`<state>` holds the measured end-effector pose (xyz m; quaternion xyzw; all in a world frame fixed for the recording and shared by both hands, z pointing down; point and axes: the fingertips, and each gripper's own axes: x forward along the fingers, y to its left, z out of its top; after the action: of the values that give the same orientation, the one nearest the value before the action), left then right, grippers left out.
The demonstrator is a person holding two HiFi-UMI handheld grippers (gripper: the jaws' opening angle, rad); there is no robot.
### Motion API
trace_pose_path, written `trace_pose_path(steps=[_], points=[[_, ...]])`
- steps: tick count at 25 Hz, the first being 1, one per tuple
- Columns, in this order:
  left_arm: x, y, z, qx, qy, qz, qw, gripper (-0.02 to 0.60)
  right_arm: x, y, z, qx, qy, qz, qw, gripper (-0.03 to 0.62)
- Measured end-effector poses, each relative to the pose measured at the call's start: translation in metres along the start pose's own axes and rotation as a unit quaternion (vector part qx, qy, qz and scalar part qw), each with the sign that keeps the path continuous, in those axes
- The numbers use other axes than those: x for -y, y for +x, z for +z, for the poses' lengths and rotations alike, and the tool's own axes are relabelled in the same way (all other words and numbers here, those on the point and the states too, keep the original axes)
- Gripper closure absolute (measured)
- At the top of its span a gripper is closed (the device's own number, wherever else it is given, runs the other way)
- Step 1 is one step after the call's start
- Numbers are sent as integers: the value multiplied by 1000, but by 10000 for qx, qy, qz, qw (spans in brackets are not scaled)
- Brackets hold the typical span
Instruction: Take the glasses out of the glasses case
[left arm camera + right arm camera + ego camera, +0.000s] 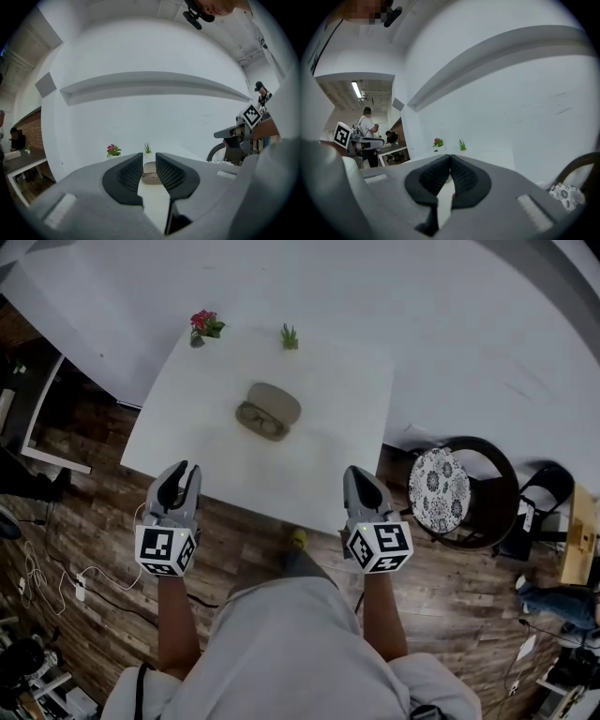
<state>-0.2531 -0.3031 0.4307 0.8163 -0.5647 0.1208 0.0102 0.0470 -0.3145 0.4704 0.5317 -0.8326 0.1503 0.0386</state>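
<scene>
An open beige glasses case (269, 410) lies near the middle of the white table (337, 409), its lid tipped back toward the far side. Glasses (262, 420) rest in its lower half. My left gripper (184, 469) hovers at the table's near-left edge, well short of the case, its jaws a narrow gap apart and empty. In the left gripper view the case (149, 172) shows through that gap between the left gripper (149, 161) jaws. My right gripper (357, 472) hangs at the near-right edge, and in its own view the right gripper (450, 158) has its tips touching, holding nothing.
A small pot of red flowers (202, 325) and a green plant (289, 336) stand at the table's far edge. A chair with a patterned cushion (440, 488) sits right of the table. Cables (56, 582) lie on the wooden floor at left.
</scene>
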Motion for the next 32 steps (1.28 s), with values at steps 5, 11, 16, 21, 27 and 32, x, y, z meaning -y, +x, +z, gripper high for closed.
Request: trace_pose_path(steps=[5,11,16,21,27,32], points=[[1,41,2,-202,143,-122,9996,492,20,37,9,13,69,100,9999,591],[5,66,-2,-403,292,-353,9981,488,28,52,8,-1,151,75,9999,591],[9,90,-5,-548,516,-834,9937,486,33,61,10,37,174,-60,9998,591],[0,122,-8,-644,628,-1324,9871,486,34,80,13,72,223,-277,9993,591],[-6,168,-25,-952,964,-1992,9706,486,42,102,13,60,301,-636,9975,591],[1,206,-42,-1226,1496,-2559,9472,486,50,119,10,2,337,-835,9959,591]])
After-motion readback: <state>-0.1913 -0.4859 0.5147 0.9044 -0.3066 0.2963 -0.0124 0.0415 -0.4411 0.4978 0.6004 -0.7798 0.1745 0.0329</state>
